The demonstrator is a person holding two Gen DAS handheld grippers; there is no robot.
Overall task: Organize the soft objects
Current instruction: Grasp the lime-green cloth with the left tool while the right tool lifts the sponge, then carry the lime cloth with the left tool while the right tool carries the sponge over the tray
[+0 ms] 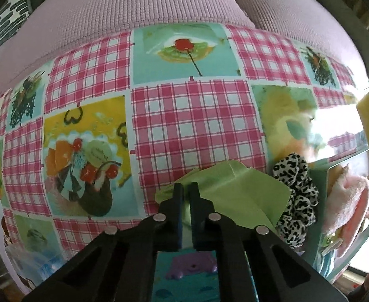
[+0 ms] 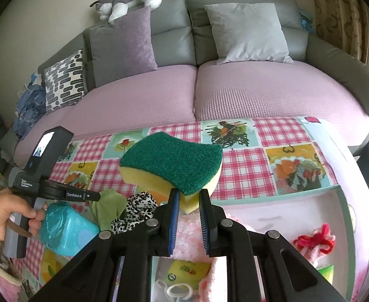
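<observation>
Pointing down at the table, my left gripper point(image 1: 186, 188) is shut on a fold of a light green cloth point(image 1: 234, 191) that lies on the patchwork tablecloth point(image 1: 192, 125). A leopard-print scrunchie point(image 1: 296, 196) lies right beside the cloth. My right gripper point(image 2: 189, 196) is shut on a yellow sponge with a green scouring face point(image 2: 171, 161), held in the air above the table near the box's left end. The green cloth point(image 2: 107, 203) and the scrunchie point(image 2: 139, 205) also show in the right wrist view.
A white box with a teal rim point(image 2: 335, 191) holds a pink fluffy item point(image 2: 192, 229) and a red yarn piece point(image 2: 315, 239). A teal wipes pack point(image 2: 63, 229) lies beside a person's hand point(image 2: 0, 209). Behind the table is a sofa point(image 2: 144, 100) with cushions.
</observation>
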